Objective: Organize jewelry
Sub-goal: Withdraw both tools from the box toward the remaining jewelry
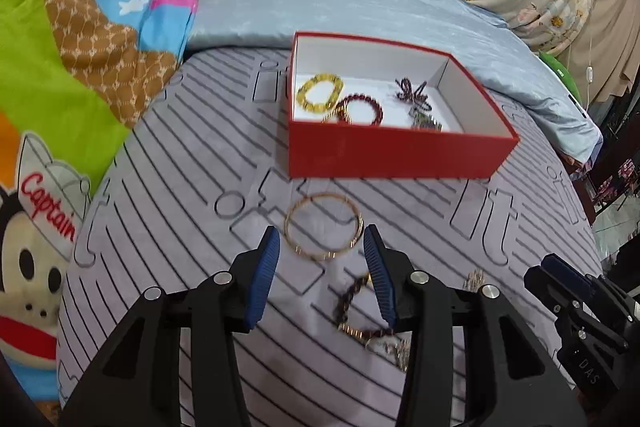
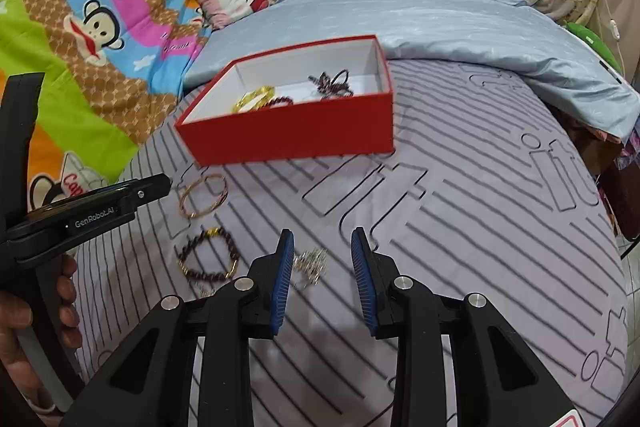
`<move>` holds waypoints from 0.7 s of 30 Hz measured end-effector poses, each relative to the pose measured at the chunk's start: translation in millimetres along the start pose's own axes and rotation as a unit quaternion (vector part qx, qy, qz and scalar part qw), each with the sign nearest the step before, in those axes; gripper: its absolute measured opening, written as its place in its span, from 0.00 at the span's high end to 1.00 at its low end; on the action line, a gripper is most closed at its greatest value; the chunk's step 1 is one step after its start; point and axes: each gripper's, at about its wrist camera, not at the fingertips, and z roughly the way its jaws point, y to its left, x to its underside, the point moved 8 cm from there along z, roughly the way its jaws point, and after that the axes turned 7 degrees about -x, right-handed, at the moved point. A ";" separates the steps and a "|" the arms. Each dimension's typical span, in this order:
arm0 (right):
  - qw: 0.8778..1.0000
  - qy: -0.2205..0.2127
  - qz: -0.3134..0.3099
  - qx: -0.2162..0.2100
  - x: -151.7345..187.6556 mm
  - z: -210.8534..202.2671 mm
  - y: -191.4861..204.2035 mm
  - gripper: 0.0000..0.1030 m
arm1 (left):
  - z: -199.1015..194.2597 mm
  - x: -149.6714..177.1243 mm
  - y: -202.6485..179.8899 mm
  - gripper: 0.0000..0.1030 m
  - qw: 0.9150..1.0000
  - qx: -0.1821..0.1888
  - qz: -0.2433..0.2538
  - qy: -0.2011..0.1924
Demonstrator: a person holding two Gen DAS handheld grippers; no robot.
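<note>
Gold bangle [image 1: 324,227] lies on the striped bedspread [image 1: 180,147] mid-frame, just ahead of the left gripper [image 1: 319,239], wide open and empty, below the red box [image 1: 392,155]; only the right view shows the right gripper [image 2: 322,241] open, empty, silver trinket [image 2: 310,265] beside its left finger.

Open red jewelry box [image 1: 400,151] with several pieces inside, three more pieces lying loose in front of it.

The box is rectangular, white inside and lidless. It holds a yellow beaded bracelet [image 1: 320,93] at the left, a dark red beaded bracelet [image 1: 360,109] touching it, and a dark tangled piece [image 1: 412,93] at the right. In front of the box a thin gold bangle [image 1: 324,225] lies flat. Nearer still lie a dark beaded bracelet with gold accents [image 2: 208,259] and, just beside it, a small silvery piece [image 2: 310,265].
</note>
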 end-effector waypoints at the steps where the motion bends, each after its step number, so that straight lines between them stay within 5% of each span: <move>1: 1.000 0.003 -0.001 0.000 4.7 -0.1 1.9 0.71 | 0.0 4.8 0.9 0.59 1.000 0.000 0.001 0.002; 21: 0.999 0.033 0.004 -0.005 37.6 11.2 4.7 0.71 | 21.3 50.4 -10.9 0.61 0.999 0.003 0.005 0.032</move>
